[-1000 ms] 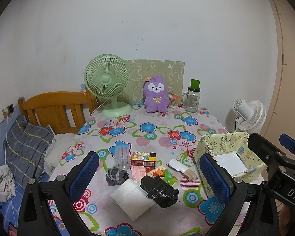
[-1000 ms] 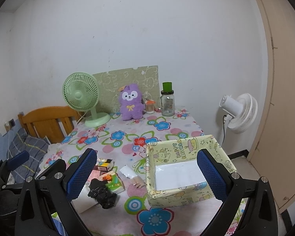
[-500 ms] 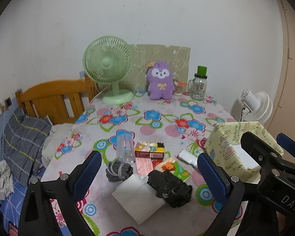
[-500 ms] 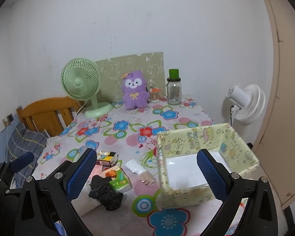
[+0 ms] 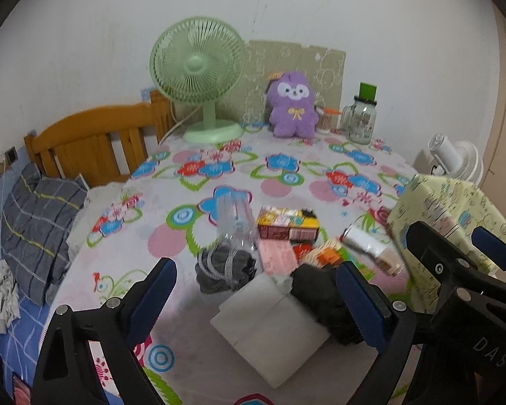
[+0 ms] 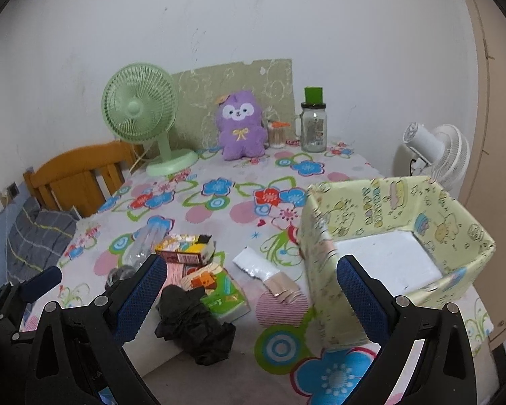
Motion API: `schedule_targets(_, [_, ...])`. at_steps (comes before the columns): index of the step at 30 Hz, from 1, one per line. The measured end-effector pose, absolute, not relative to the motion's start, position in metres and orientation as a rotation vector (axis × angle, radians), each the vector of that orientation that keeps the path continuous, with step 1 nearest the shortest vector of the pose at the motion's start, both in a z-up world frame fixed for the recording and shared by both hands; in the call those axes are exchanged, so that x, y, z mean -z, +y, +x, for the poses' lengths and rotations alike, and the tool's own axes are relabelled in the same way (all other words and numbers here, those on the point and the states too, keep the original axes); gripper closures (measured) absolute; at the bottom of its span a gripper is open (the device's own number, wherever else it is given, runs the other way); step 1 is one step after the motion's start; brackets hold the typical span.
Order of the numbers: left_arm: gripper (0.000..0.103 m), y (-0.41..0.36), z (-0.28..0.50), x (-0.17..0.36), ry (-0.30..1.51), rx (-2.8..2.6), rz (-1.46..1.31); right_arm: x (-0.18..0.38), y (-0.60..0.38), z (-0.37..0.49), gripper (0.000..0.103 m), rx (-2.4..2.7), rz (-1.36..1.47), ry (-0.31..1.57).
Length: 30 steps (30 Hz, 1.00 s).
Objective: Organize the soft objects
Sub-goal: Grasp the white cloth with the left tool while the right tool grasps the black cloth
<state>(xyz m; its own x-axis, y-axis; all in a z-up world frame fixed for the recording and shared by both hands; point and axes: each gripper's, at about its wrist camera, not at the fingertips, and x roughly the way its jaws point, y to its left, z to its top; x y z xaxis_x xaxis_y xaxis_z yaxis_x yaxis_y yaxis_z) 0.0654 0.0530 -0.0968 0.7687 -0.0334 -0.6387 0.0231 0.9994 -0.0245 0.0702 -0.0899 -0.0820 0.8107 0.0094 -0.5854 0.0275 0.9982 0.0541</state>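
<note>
Left wrist view first: the left hand-held gripper [image 5: 254, 292] hangs with its jaws spread wide and nothing between them, having eased in a touch just now, and it tilts down toward the heap at the near edge of the table [image 5: 172, 185]. The right hand-held gripper [image 6: 249, 285] is likewise released and empty, angled down, its right finger standing in front of the near wall of the yellow paper box [image 6: 398, 222]. Directly ahead lie the soft things: a gray rolled cloth bundle [image 5: 224, 268] and a crumpled black plastic bag [image 6: 194, 324], the bag resting on a white sheet [image 5: 270, 324]. Packed just beside them are a clear plastic bottle [image 5: 234, 221], a snack carton [image 5: 288, 224] and a green packet [image 6: 224, 295]. I'd worry that jaws this wide will scoop a carton or the sheet along with the cloth, or roll the bottle off. The right finger could also nudge that light box. The purple plush toy [image 5: 293, 108] sits well apart at the back.
</note>
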Motion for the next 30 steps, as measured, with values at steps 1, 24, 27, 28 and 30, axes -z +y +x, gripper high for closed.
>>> schedule_targets(1, [0.007,0.054,0.067,0.101,0.703,0.031,-0.018,0.086,-0.087,0.072,0.003,0.008,0.057,0.635])
schedule_targets(24, [0.010,0.058,0.084,0.163,0.842,0.050,-0.037,0.152,-0.049,0.104,0.034,-0.127,0.022,0.868])
schedule_targets(27, [0.010,0.055,0.085,0.165,0.839,0.049,-0.023,0.152,-0.044,0.102,0.051,-0.147,0.000,0.871])
schedule_targets(28, [0.010,0.055,0.084,0.165,0.836,0.048,-0.018,0.152,-0.043,0.102,0.053,-0.150,-0.004,0.870])
schedule_targets(30, [0.011,0.054,0.085,0.165,0.836,0.052,-0.018,0.152,-0.043,0.101,0.060,-0.158,-0.003,0.870])
